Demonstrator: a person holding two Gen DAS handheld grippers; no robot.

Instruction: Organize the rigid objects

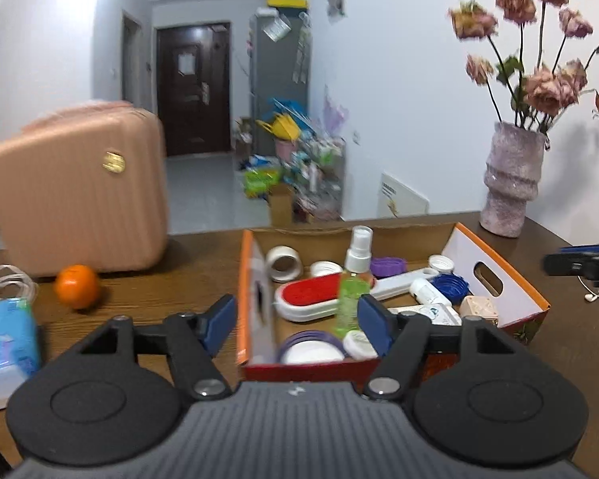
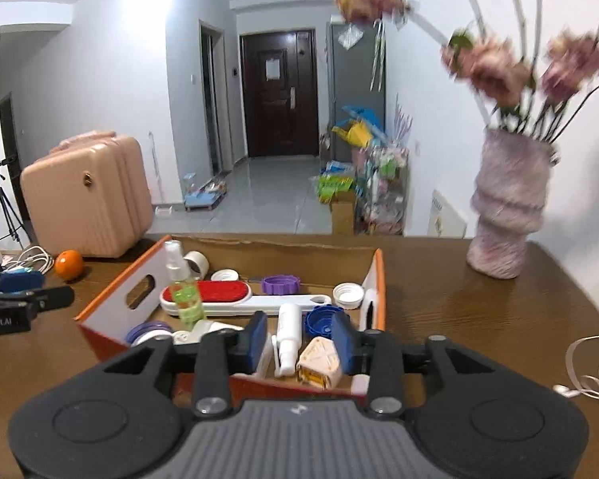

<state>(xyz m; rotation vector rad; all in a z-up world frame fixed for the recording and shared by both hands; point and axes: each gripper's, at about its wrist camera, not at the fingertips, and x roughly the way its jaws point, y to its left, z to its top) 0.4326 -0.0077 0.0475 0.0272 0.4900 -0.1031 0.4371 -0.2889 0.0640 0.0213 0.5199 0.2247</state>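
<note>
Both hand-held grippers, left and right, hover wide open and empty over the cardboard box of small items.

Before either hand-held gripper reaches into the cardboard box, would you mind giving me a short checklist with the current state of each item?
1. Left hand-held gripper open and holding nothing: ok.
2. Right hand-held gripper open and holding nothing: ok.
3. Cardboard box flat on the table, items visible inside: ok.
4. Green spray bottle stable: not ok; it stands upright among loose caps, so it might tip if nudged.
5. Right gripper lined up with a target: ok; the white tube and beige faceted block lie between its fingers in the right wrist view.
6. Height of the fingers above the items: cannot tell.
</note>
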